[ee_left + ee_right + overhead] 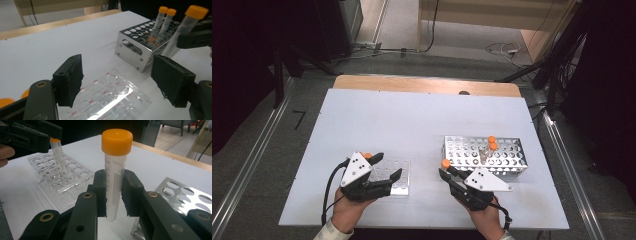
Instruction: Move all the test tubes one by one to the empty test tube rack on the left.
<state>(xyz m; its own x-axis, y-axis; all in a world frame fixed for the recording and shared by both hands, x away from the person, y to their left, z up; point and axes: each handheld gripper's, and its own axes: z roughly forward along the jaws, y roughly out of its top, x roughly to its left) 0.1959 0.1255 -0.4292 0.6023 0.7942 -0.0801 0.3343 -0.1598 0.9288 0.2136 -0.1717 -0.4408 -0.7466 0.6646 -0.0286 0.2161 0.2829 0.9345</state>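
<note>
My right gripper (447, 171) is shut on a clear tube with an orange cap (113, 165) and holds it upright just left of the metal rack (512, 167). That tube (188, 21) also stands out beside the metal rack (130, 53). Two more orange-capped tubes (492, 144) stand in the metal rack. My left gripper (389, 165) is open above the clear plastic rack (399, 186), with nothing between its jaws (117, 77). One tube (58, 151) stands in the clear rack (62, 180), next to one jaw of the left gripper.
The white table top (412, 120) has a wooden strip (427, 84) along its far edge. Most holes of the metal rack (185, 195) are free. Blurred orange caps (6, 102) sit low at the left. Cables lie on the floor (507, 50) beyond the table.
</note>
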